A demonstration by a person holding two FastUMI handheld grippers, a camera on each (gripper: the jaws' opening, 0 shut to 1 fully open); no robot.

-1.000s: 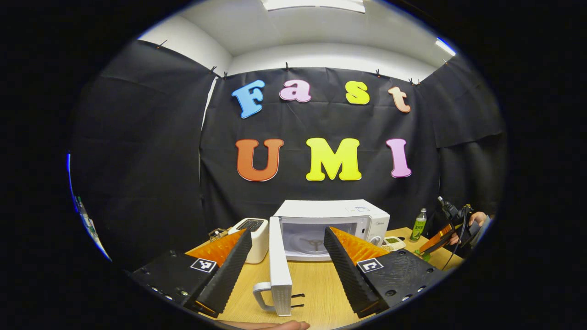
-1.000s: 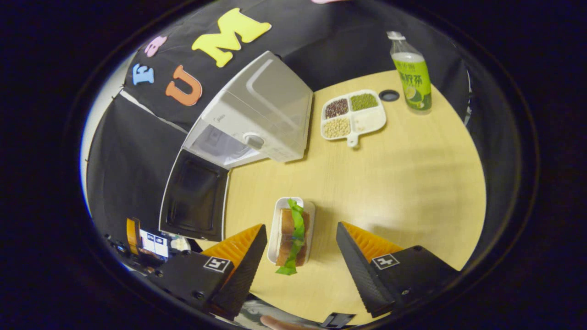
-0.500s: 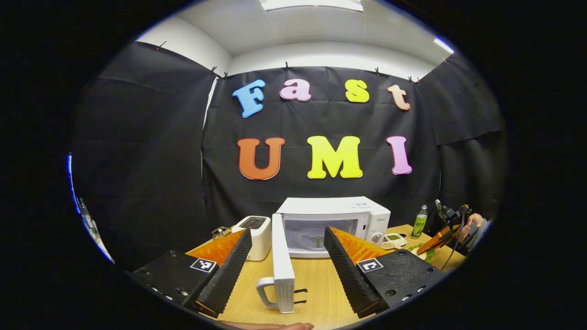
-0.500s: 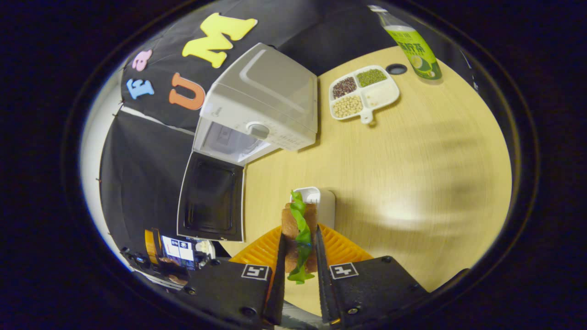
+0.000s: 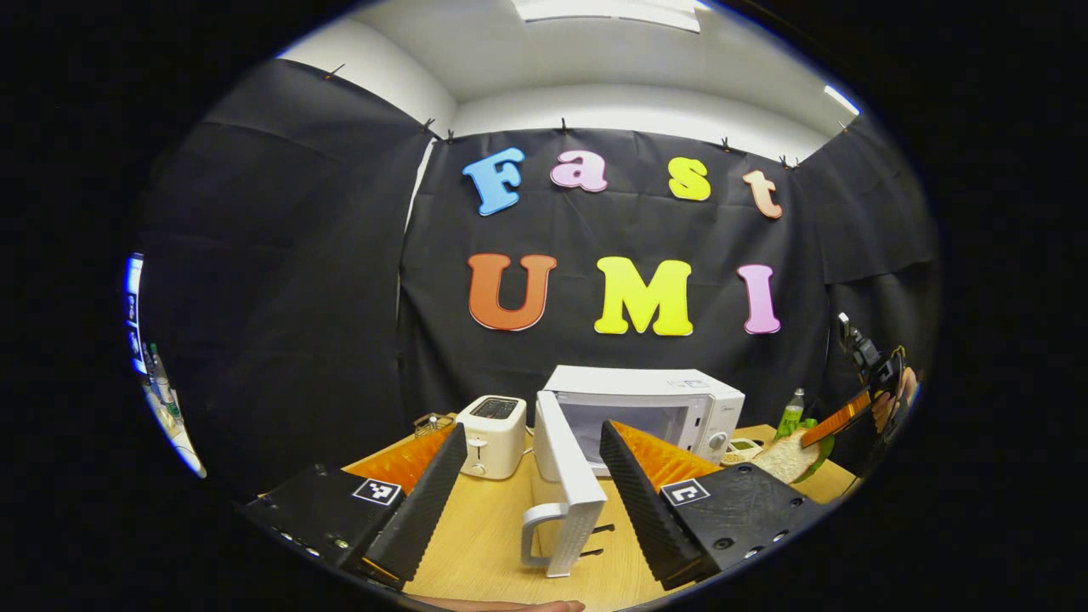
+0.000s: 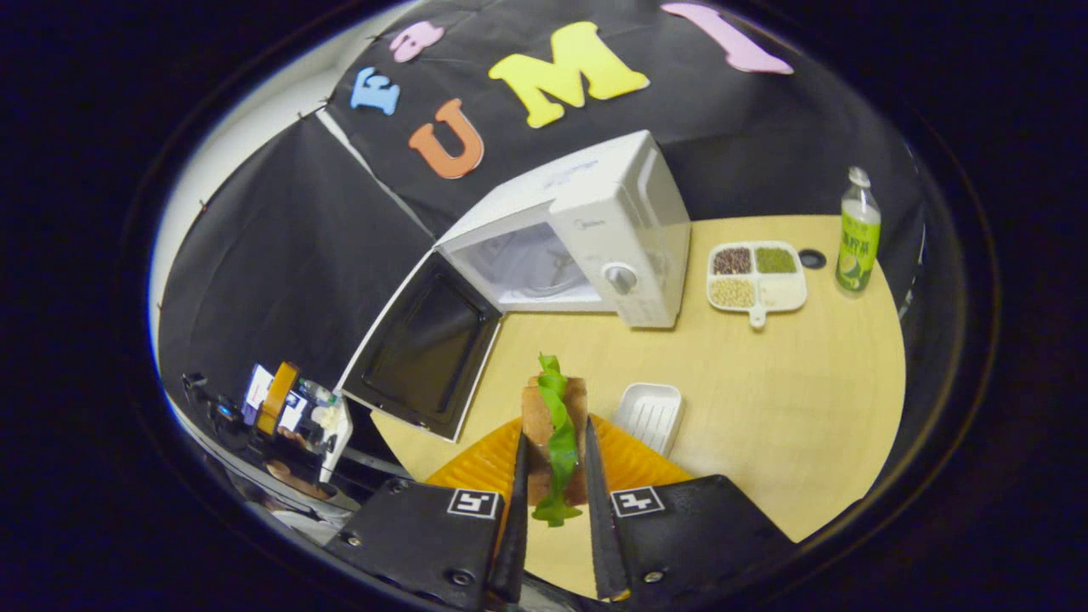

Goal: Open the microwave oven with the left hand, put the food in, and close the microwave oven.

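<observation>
The white microwave (image 5: 646,404) stands at the back of the table with its door (image 5: 565,484) swung open toward me, handle facing out. My left gripper (image 5: 532,427) is open and held a little in front of the door, touching nothing. My right gripper (image 6: 554,429) is shut on the sandwich (image 6: 552,421), bread with a green leaf, lifted above the table. The open cavity (image 6: 531,268) and the dark inner side of the door (image 6: 425,348) lie ahead and to the left of it. In the left gripper view the sandwich (image 5: 786,459) hangs at the far right.
A white toaster (image 5: 493,433) stands left of the microwave. An empty white tray (image 6: 650,415) lies on the wooden table (image 6: 765,382) just right of the sandwich. A divided dish of beans (image 6: 756,276) and a green bottle (image 6: 857,234) stand right of the microwave.
My right gripper has shut on the sandwich and lifted it out of the white tray, turning toward the microwave. My left gripper has drawn back and shifted left of the open door.
</observation>
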